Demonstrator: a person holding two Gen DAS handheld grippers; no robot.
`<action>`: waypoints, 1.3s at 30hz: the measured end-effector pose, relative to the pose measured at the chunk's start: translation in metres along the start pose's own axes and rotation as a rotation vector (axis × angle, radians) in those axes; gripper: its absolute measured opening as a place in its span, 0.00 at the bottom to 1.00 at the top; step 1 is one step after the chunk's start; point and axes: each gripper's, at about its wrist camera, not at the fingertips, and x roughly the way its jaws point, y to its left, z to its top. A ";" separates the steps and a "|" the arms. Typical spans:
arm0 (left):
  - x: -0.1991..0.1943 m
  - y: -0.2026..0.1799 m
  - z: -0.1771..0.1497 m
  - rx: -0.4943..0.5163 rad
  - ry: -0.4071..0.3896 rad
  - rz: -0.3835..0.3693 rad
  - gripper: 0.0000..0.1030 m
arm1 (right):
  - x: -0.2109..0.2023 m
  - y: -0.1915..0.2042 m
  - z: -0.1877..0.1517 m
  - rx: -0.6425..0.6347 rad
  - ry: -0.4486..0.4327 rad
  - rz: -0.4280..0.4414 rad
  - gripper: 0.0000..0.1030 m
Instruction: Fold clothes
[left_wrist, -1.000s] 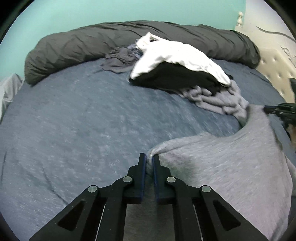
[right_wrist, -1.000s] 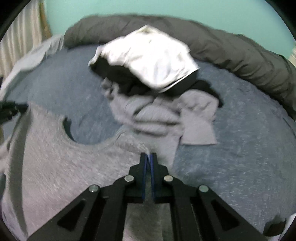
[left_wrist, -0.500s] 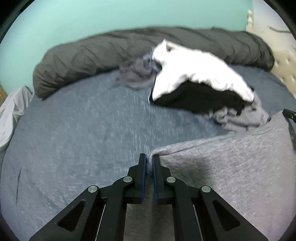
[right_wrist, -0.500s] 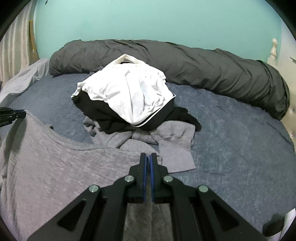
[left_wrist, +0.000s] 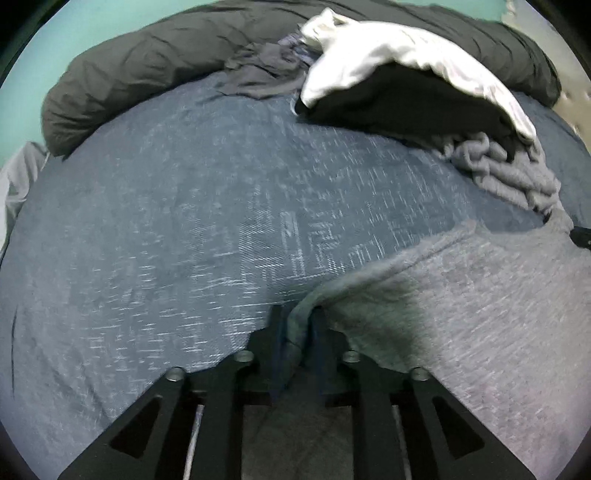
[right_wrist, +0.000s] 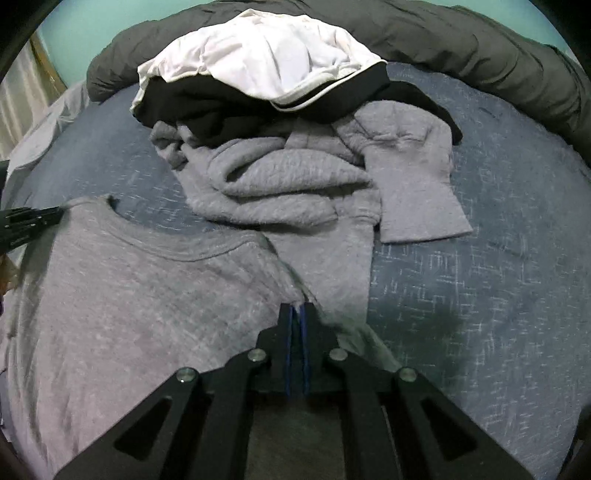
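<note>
— What worries you most right now?

— On my left, the left gripper (left_wrist: 297, 325) has its jaws parted a little with the shoulder corner of the grey T-shirt (right_wrist: 122, 306) bunched loosely between them. I judge it barely gripped, if at all. If I pull before that corner is settled on the blue bedspread (left_wrist: 166, 229), the cloth could slip and the shoulder line would land crooked.

— And the other side?

— The right gripper (right_wrist: 297, 317) is clenched on the opposite shoulder, right beside the rumpled grey sweatshirt (right_wrist: 288, 181). If I drag sideways, I may catch it and pull the laundry pile (right_wrist: 258, 74) along.

— How are you holding them?

— Both low, pointing forward over the bed toward the dark rolled duvet (left_wrist: 147, 66), roughly level, the shirt stretched between them with its collar facing away from me. The shirt lies flat near me, in front of the pile.
</note>
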 end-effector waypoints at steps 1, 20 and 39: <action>-0.005 0.007 -0.001 -0.028 -0.009 -0.011 0.26 | -0.008 -0.006 -0.002 0.018 -0.031 0.002 0.09; -0.009 0.029 -0.039 -0.021 0.006 -0.037 0.38 | -0.017 -0.054 -0.026 0.119 0.036 0.026 0.06; -0.003 0.034 -0.039 -0.006 -0.003 -0.006 0.05 | -0.046 -0.094 0.034 0.106 -0.086 -0.275 0.00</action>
